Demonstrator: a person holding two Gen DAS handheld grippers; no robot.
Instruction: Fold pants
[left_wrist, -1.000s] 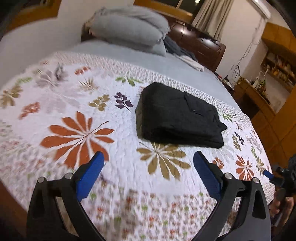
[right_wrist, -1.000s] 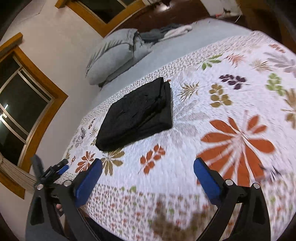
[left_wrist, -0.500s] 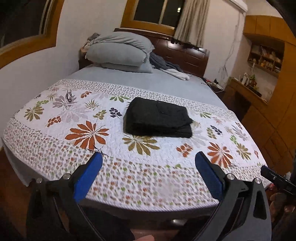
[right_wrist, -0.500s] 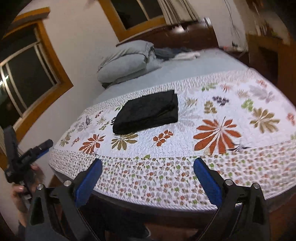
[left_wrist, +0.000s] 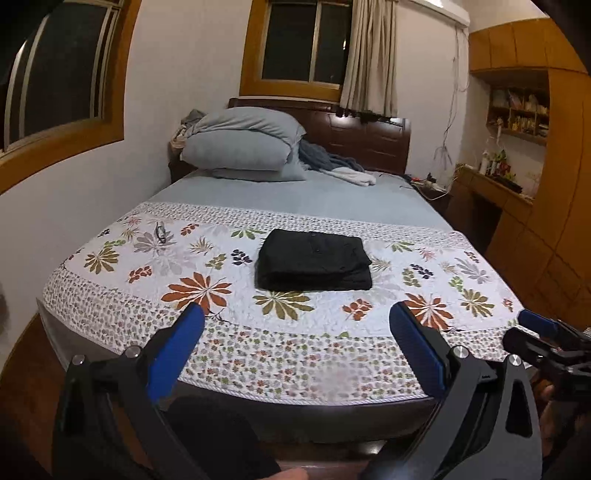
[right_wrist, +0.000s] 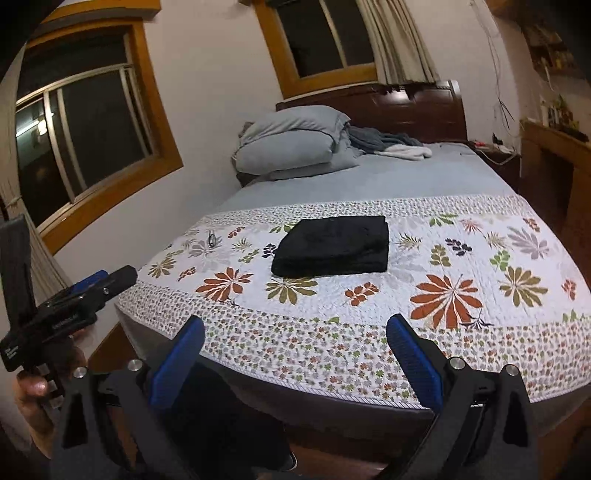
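Observation:
Black pants (left_wrist: 314, 260) lie folded into a neat rectangle on the floral quilt (left_wrist: 406, 295), near the middle of the bed; they also show in the right wrist view (right_wrist: 332, 245). My left gripper (left_wrist: 295, 321) is open and empty, held back beyond the foot of the bed. My right gripper (right_wrist: 295, 328) is open and empty, also off the bed's foot. The right gripper shows at the right edge of the left wrist view (left_wrist: 546, 336); the left gripper shows at the left of the right wrist view (right_wrist: 81, 295).
Grey pillows (left_wrist: 243, 147) and loose clothes (left_wrist: 340, 168) lie by the dark headboard (left_wrist: 369, 140). Glasses (left_wrist: 161, 230) lie on the quilt's far left. Wooden cabinets and shelves (left_wrist: 517, 122) stand along the right wall. Windows are on the left and back walls.
Both grippers have pulled back from the bed and risen, so the folded pants look smaller and farther off. The pants have not moved. Both grippers stay open.

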